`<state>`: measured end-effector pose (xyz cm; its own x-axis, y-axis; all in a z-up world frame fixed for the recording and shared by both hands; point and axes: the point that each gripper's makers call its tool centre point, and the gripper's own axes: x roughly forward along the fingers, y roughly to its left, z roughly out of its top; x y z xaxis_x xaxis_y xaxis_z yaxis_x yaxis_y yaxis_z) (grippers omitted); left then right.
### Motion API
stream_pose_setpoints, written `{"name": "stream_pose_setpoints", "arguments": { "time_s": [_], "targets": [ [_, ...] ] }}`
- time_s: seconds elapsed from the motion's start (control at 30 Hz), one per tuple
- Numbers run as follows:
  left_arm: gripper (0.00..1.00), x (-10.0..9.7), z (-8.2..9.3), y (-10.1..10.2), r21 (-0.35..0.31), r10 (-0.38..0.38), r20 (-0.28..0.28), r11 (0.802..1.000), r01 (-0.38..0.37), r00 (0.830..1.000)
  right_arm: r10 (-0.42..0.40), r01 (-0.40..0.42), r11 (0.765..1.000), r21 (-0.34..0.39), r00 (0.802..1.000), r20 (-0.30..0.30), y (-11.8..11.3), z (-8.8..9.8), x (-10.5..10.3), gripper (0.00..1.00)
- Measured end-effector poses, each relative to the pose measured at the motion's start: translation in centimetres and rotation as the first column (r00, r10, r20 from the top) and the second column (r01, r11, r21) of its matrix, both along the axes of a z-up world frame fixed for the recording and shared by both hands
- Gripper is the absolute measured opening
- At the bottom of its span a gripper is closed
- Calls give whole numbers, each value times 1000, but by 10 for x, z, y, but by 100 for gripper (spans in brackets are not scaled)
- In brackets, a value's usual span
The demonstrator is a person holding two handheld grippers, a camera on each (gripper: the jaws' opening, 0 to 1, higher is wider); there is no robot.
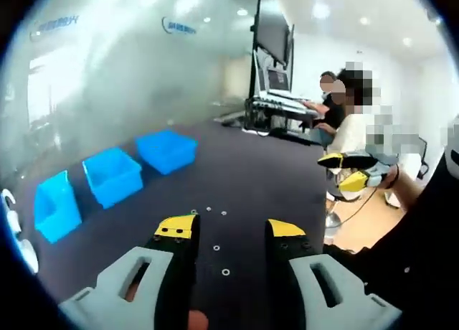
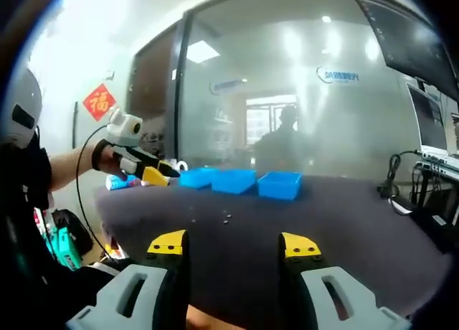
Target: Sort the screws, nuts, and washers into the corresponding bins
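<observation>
both tongs, left (image 1: 231, 228) and right (image 2: 233, 244), are released and empty over the dark table (image 1: 244, 172); washers (image 1: 216, 248) lie near, three blue bins (image 1: 111, 176) farther left.

Glossy blue plastic bins (image 1: 112, 175) on matt dark tabletop (image 1: 244, 172).

We hold the left hand-held gripper (image 1: 231, 231) level and forward, its two yellow-tipped jaws standing apart with nothing between them. Our right hand-held gripper (image 2: 232, 247) is likewise spread wide and empty, raised and pointing ahead. In the left gripper view, the right hand-held gripper enters from the right, our forearm (image 1: 412, 189) behind it. In the right gripper view, our left arm (image 2: 68, 165) reaches in from the left, bare at the forearm, hand wrapped round the left tool.
</observation>
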<state>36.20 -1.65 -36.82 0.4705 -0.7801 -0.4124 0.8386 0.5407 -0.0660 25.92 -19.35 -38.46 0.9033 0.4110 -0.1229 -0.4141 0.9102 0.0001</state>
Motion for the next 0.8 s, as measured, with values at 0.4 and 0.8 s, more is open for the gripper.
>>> {"name": "stream_pose_setpoints", "arguments": {
  "time_s": [0.4,0.8],
  "targets": [
    [35,16,-36,-38,156,-31,-117,987,49,993,-27,27,1000,0,1000,-7,-11,-7,-3,45],
    [32,29,-60,-62,267,-49,-183,959,98,982,-55,56,998,21,998,-6,-21,-9,-9,45]
  ]
}}
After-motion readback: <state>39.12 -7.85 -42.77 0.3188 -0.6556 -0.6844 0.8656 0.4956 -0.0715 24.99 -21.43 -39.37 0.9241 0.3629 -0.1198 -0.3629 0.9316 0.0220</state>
